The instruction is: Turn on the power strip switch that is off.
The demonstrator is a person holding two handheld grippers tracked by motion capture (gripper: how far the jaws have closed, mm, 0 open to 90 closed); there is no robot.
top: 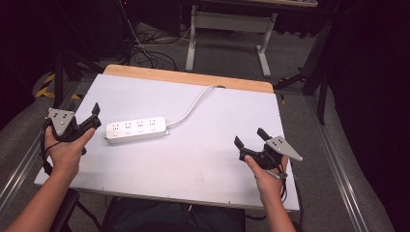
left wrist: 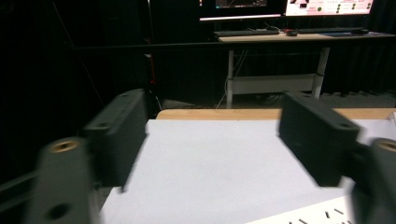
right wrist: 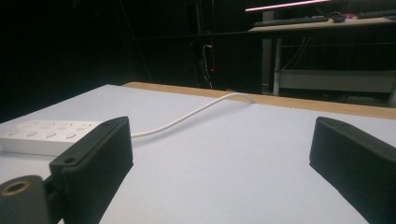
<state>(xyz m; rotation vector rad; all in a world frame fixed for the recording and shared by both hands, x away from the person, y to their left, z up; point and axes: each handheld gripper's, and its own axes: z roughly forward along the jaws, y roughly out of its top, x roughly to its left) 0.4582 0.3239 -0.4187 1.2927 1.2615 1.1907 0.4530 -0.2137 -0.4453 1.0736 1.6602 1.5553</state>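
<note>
A white power strip (top: 137,129) lies on the white table (top: 193,159), left of centre, its sockets facing up. Its white cable (top: 193,104) curves away to the table's far edge. My left gripper (top: 89,120) is held at the table's left edge, just left of the strip, jaws open and empty. A corner of the strip (left wrist: 308,215) shows at the bottom of the left gripper view. My right gripper (top: 250,137) hovers open over the table's right side, well apart from the strip (right wrist: 44,135), whose cable (right wrist: 191,114) runs across the right gripper view.
A wooden strip (top: 188,77) borders the table's far edge. Beyond it stands a desk frame (top: 227,29) with loose cables on the floor. A desk with monitors and a keyboard (left wrist: 289,35) stands farther back. Dark curtains close off both sides.
</note>
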